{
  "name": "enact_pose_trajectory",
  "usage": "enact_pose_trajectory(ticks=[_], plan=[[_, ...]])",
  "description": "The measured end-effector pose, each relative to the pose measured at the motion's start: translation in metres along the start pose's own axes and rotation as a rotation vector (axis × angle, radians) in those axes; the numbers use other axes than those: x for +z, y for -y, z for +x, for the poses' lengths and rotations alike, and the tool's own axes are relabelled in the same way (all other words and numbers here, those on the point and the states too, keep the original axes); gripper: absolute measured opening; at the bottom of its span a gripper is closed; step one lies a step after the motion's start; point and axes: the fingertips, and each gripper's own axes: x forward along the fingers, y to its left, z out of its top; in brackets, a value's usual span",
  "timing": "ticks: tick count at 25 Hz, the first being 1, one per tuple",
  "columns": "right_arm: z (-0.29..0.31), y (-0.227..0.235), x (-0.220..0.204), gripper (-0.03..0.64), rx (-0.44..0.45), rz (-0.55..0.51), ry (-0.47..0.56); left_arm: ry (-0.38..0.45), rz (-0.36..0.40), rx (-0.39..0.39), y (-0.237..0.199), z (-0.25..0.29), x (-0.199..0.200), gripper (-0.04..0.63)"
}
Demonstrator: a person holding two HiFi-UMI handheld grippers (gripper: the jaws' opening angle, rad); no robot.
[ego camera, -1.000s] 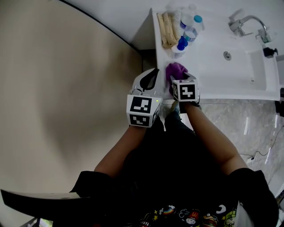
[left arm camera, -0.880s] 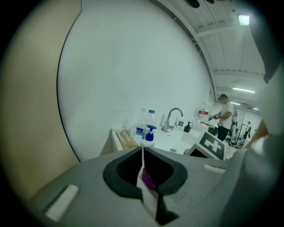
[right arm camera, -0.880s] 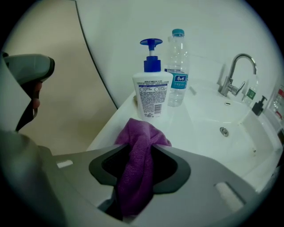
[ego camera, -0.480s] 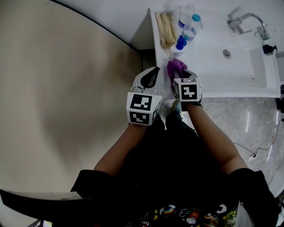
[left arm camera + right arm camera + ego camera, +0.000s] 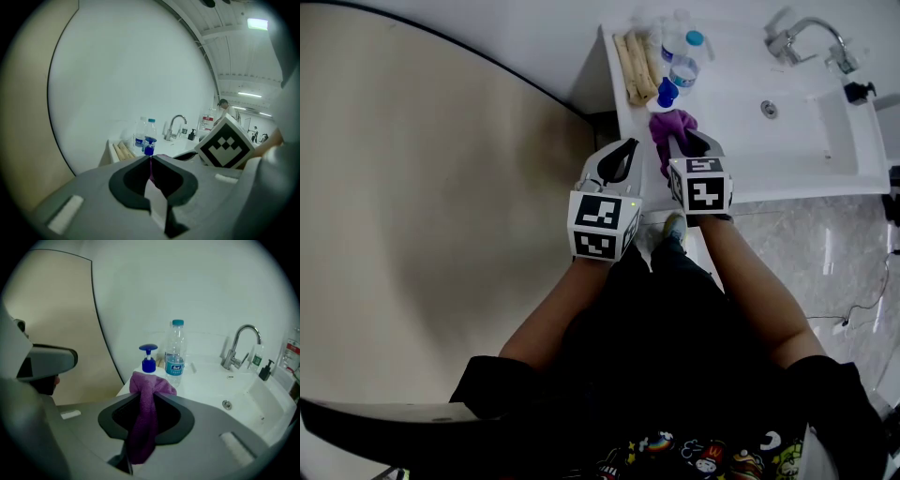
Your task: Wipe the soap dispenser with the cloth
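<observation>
The right gripper [image 5: 682, 142] has just closed its jaws on the purple cloth [image 5: 144, 423] and lifts it off the white counter [image 5: 741, 159], where it lay a second ago. The cloth now hangs from the pads, nearer the blue-topped soap dispenser [image 5: 148, 362] beside the water bottle [image 5: 175, 357]. The left gripper [image 5: 151, 159], jaws together and empty, hovers alongside, barely shifted.
</observation>
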Motion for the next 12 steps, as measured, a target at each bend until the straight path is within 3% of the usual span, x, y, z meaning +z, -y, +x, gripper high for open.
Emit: enact_pose_trajectory(ticks=[12], plan=[[-0.042, 0.003, 0.063, 0.103, -0.003, -0.011, 0.177, 0.004, 0.012, -0.011, 0.01, 0.003, 0.007, 0.007]])
